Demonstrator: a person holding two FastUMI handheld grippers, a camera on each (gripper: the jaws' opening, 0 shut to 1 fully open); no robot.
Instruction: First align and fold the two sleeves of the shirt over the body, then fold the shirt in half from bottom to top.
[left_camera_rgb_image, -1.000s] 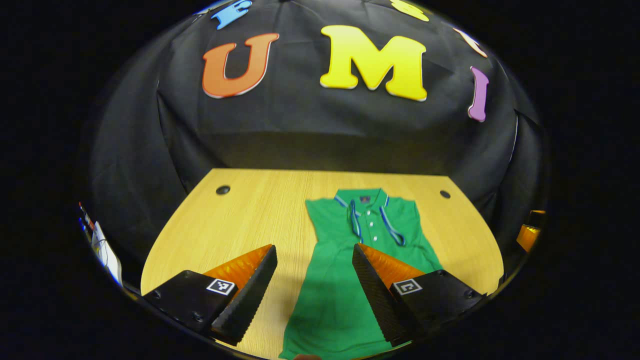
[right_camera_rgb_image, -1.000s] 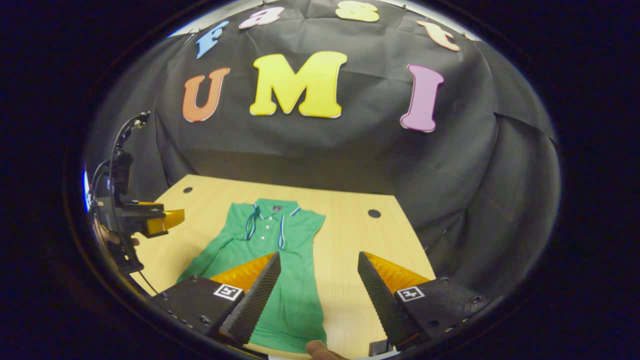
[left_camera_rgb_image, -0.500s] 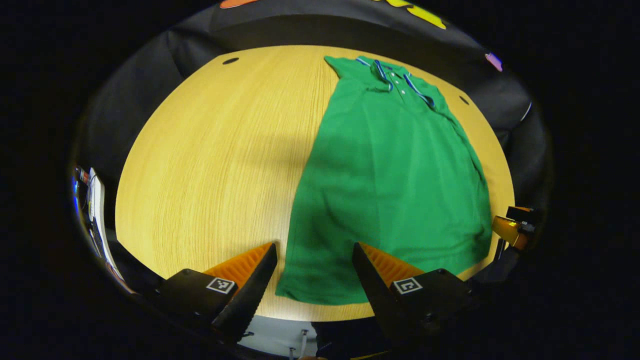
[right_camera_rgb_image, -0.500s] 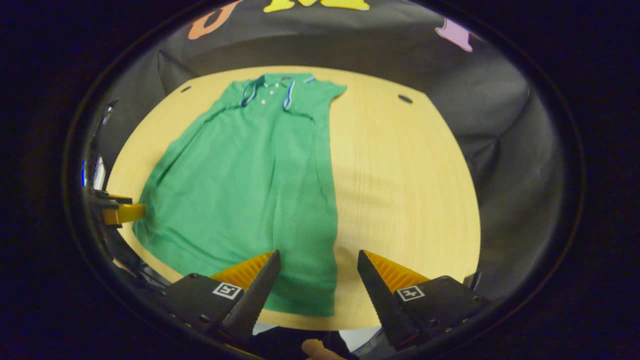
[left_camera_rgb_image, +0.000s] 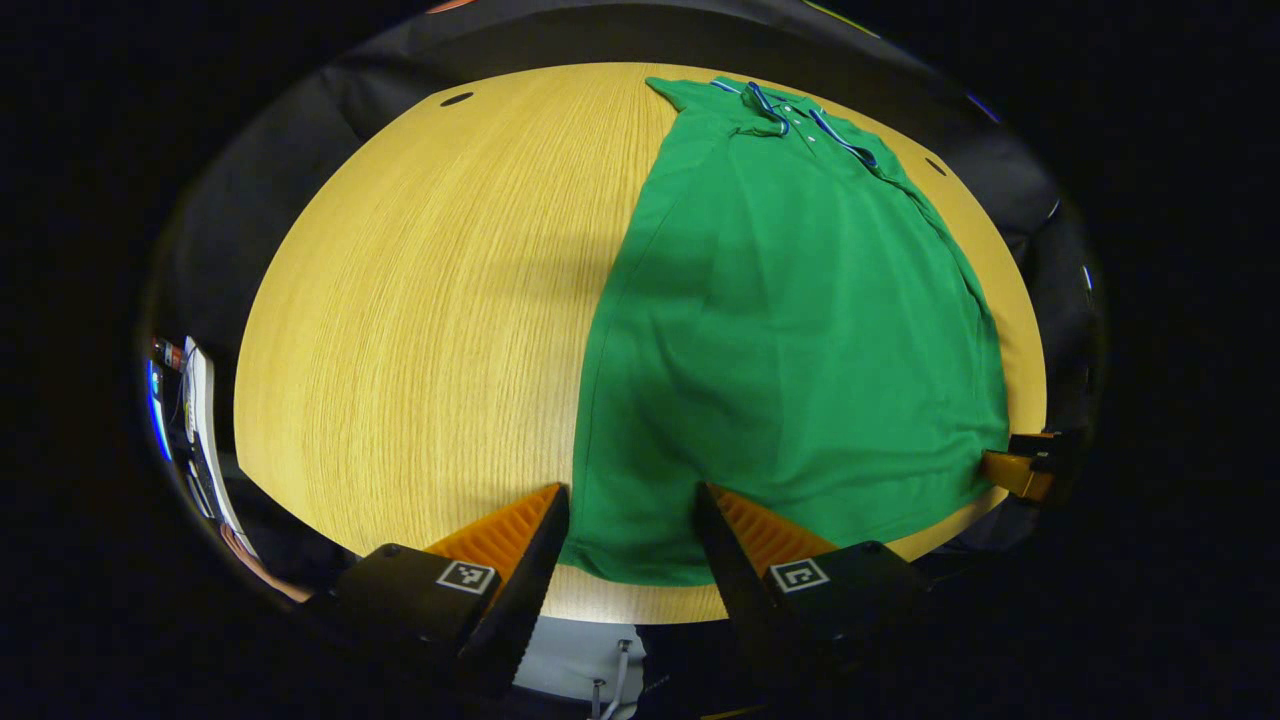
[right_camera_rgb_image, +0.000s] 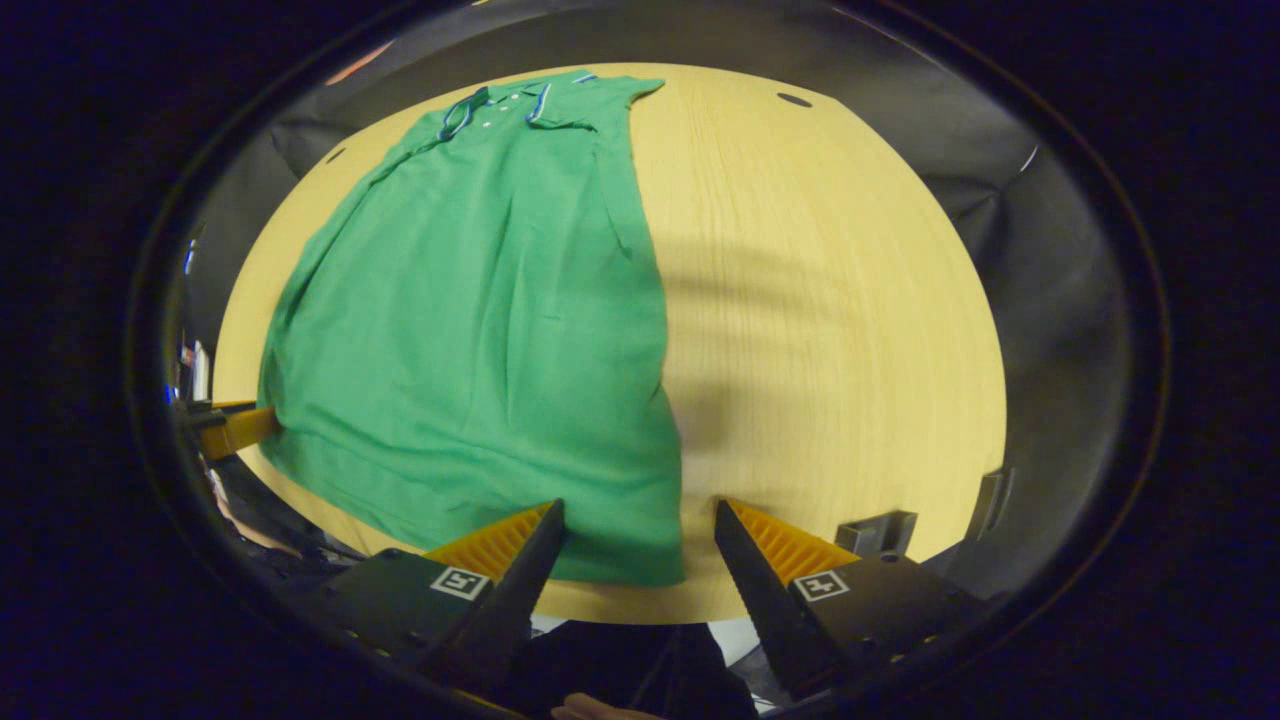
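Fingers (left_camera_rgb_image: 735, 535) hide part of the shirt (left_camera_rgb_image: 790, 330) hem.

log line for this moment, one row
green polo shirt: flat, sleeves folded in | left gripper: open at hem corner | right gripper: open at hem corner

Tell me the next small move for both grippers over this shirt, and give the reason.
Probably lower both and close on the hem corners. The green shirt lies flat on the table with its sleeves already folded in. The left gripper and the right gripper are each open, straddling a bottom corner near the table's near edge. That would set up the bottom-to-top fold.
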